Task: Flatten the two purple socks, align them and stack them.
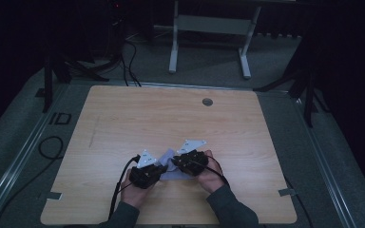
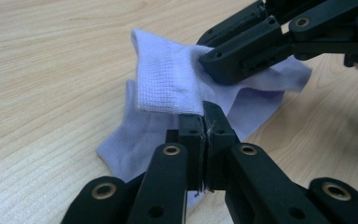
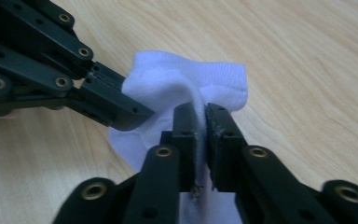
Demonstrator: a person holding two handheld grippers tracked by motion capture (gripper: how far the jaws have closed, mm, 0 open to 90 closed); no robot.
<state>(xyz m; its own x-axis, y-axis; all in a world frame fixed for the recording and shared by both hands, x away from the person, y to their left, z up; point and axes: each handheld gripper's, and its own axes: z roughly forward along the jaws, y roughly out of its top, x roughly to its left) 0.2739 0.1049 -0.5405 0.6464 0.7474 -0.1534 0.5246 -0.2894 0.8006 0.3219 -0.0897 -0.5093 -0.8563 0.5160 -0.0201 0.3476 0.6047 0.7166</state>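
High view first: we see our two hands meeting over a pale lilac sock (image 1: 171,167) that lies near the front edge of the wooden worktop (image 1: 138,118), with the left gripper (image 1: 158,169) and the right gripper (image 1: 175,162) coming at it from opposite sides, each as near to it as the other. From the left gripper view, our left gripper (image 2: 204,122) has its jaws pressed fully together on a thin fold of the sock (image 2: 168,86), just below the ribbed cuff. From the right gripper view, our right gripper (image 3: 201,122) pinches a raised ridge of the sock (image 3: 186,81) with only the cloth keeping the jaws apart. The sock runs lengthwise roughly between the two grippers, cuff lifted and the rest flat on the worktop. We judge the next move turns on that line: drawing the grippers apart along it would stretch the sock out.
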